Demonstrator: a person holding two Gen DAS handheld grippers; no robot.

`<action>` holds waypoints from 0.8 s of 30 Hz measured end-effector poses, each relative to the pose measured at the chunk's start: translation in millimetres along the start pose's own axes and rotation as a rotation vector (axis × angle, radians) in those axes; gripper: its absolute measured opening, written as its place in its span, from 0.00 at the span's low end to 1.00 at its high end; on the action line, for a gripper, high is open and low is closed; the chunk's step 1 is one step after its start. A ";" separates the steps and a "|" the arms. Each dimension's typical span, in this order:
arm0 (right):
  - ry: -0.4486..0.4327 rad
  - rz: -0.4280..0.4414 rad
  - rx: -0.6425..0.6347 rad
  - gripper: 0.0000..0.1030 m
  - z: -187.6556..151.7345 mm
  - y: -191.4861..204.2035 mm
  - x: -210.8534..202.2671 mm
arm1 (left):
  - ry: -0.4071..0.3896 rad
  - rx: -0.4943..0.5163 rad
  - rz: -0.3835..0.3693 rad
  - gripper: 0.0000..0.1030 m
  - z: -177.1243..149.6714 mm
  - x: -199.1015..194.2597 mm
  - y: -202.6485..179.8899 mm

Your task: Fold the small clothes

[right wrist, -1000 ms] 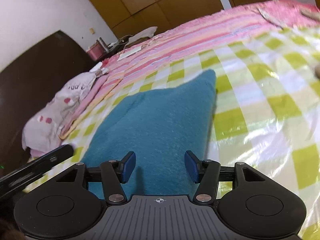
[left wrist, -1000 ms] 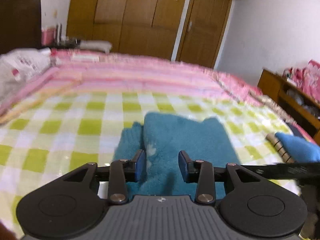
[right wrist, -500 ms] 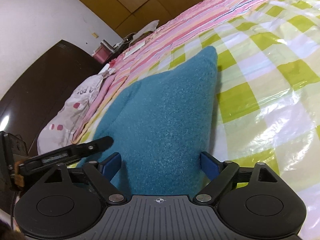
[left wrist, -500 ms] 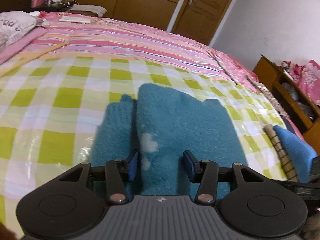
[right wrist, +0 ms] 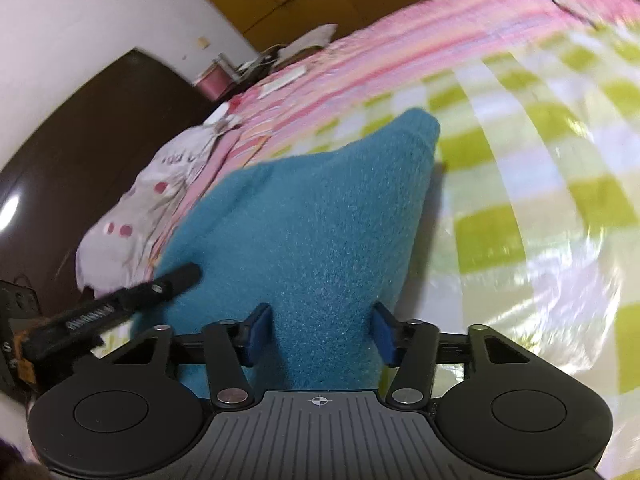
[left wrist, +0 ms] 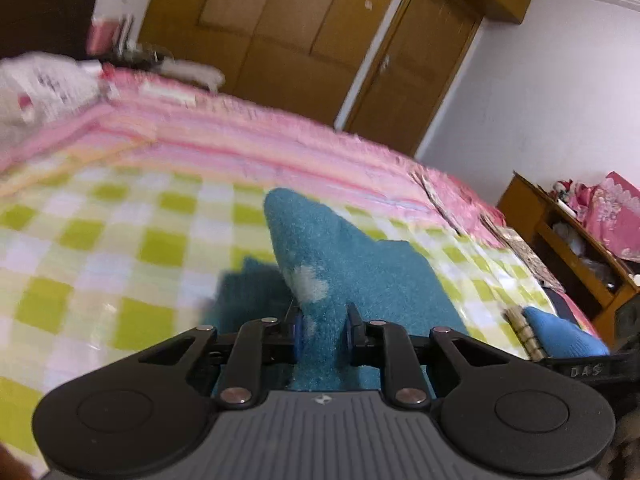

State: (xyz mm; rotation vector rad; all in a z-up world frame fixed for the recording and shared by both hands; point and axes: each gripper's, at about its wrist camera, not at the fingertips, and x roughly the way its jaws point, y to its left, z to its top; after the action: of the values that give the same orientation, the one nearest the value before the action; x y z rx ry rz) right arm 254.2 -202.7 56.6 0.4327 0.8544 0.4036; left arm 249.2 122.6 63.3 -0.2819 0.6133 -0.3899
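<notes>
1. Fluffy teal knitted garment (left wrist: 360,280): lies on the green-and-white checked plastic sheet (left wrist: 100,248), near the middle.
2. Checked sheet: spread over the pink striped bedspread (left wrist: 248,148), which runs on behind it.
3. White printed pillow (right wrist: 160,196): at the bed's head, left of the garment in the right wrist view.
4. Brown wooden wardrobe (left wrist: 280,28): behind the bed.
5. Wooden shelf unit (left wrist: 560,240): right of the bed.

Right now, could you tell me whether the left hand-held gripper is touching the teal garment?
Touching: the left wrist view shows the closing left hand-held gripper pinching the teal garment.
</notes>
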 end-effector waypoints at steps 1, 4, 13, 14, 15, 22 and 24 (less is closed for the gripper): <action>-0.002 -0.003 -0.022 0.44 1.2 8.0 0.3 | 0.009 0.014 0.031 0.25 -1.8 4.2 5.3; -0.005 -0.042 -0.056 0.46 -0.1 25.0 18.4 | 0.099 0.031 0.136 0.28 -15.8 42.7 29.8; -0.117 -0.147 -0.244 0.62 -14.7 65.7 8.3 | 0.083 0.012 0.069 0.31 -18.4 46.6 51.8; -0.144 -0.142 -0.272 0.61 -16.2 72.2 3.6 | 0.084 0.020 0.073 0.31 -18.4 46.8 50.0; -0.147 -0.116 -0.277 0.60 -16.9 75.1 3.3 | 0.084 0.033 0.078 0.31 -18.9 46.5 48.9; -0.048 -0.104 -0.345 0.49 -37.5 80.0 53.6 | 0.086 0.052 0.111 0.36 -20.5 52.0 53.8; -0.033 -0.105 -0.363 0.49 -37.8 79.4 67.1 | 0.079 0.043 0.119 0.37 -23.7 54.2 58.5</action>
State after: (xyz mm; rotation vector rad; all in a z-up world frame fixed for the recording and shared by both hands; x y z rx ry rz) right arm 251.0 -94.6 33.4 0.0586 0.7485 0.4421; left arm 291.3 147.8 -4.0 -0.1882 0.6943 -0.3005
